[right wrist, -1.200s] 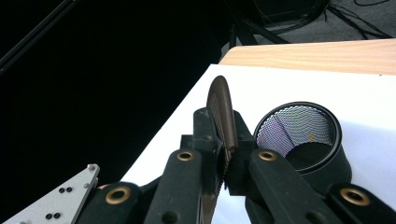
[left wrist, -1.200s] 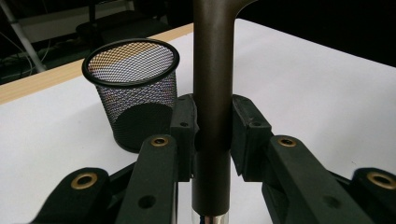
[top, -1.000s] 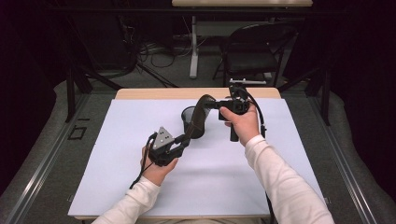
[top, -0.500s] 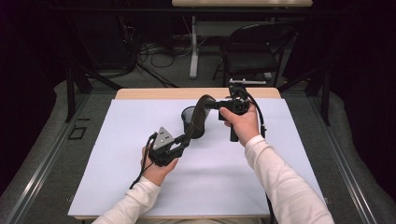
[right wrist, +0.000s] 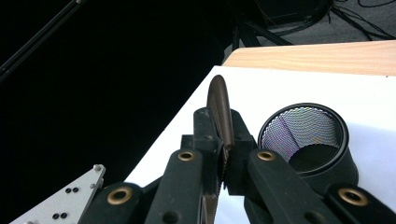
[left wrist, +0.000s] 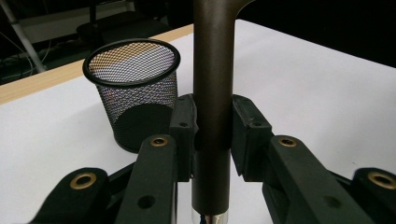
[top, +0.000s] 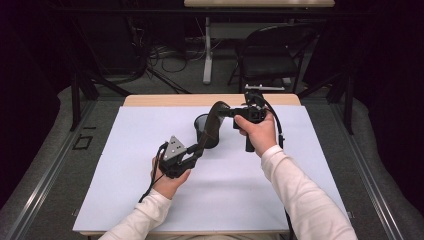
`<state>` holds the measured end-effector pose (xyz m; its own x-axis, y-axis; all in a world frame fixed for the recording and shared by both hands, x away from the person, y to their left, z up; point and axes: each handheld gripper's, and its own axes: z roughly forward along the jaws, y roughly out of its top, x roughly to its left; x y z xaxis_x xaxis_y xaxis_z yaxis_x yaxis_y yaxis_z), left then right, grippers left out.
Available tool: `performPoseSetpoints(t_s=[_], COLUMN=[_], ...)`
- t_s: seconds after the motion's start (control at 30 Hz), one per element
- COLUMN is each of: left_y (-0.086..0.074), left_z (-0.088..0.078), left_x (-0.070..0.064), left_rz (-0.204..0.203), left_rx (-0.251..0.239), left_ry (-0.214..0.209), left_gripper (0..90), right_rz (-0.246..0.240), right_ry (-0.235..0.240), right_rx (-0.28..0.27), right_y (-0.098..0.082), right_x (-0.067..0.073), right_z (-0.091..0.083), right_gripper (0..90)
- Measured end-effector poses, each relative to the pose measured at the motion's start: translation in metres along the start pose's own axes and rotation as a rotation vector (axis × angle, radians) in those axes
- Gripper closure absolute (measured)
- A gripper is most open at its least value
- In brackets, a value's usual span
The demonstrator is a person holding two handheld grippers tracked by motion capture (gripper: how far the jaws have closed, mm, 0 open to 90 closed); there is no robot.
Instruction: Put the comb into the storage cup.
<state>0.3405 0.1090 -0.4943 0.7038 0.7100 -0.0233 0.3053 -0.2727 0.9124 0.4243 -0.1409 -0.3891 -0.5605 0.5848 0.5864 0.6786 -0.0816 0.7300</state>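
both claws grip a long brown shoehorn [top: 212,125] held above the mesh cup [top: 204,129] near the counter's [top: 125,200] far edge: left claw [top: 192,156] clamps its narrow handle, right claw [top: 235,113] pinches the blade. it looks stiff, light and smooth, so grip the handle.

Behind the bench [top: 165,100], which has a white sheet [top: 125,200] over nearly all of its top with just a wood strip showing at 12 o'clock, there's a black folding chair [top: 270,55] at about 1 o'clock. Past that, dead on 12, sits a second table [top: 260,3] on a white leg [top: 207,50]. A tangle of cables [top: 165,52] lies on the grey floor at 11. A black stand [top: 75,95] is at 10, and there's a little square outline [top: 82,142] on the floor at 9.
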Motion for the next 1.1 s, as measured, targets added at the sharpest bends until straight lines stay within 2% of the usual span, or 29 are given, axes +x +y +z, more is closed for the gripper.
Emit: performPoseSetpoints(t_s=[0.87,1.1], left_y=[0.0001,0.0006], left_z=[0.0,-0.0008], left_x=[0.0005,0.0018], left_rz=[-0.007,-0.022], left_rx=[-0.001,-0.01], left_ry=[0.004,0.005], left_gripper=[71.9,69.9], right_rz=[0.0,-0.004], right_ry=[0.004,0.002], right_rx=[-0.004,-0.005], right_y=[0.0,0.0001], right_x=[0.0007,0.001], right_z=[0.0009,0.0015], right_gripper=[87.1,87.2])
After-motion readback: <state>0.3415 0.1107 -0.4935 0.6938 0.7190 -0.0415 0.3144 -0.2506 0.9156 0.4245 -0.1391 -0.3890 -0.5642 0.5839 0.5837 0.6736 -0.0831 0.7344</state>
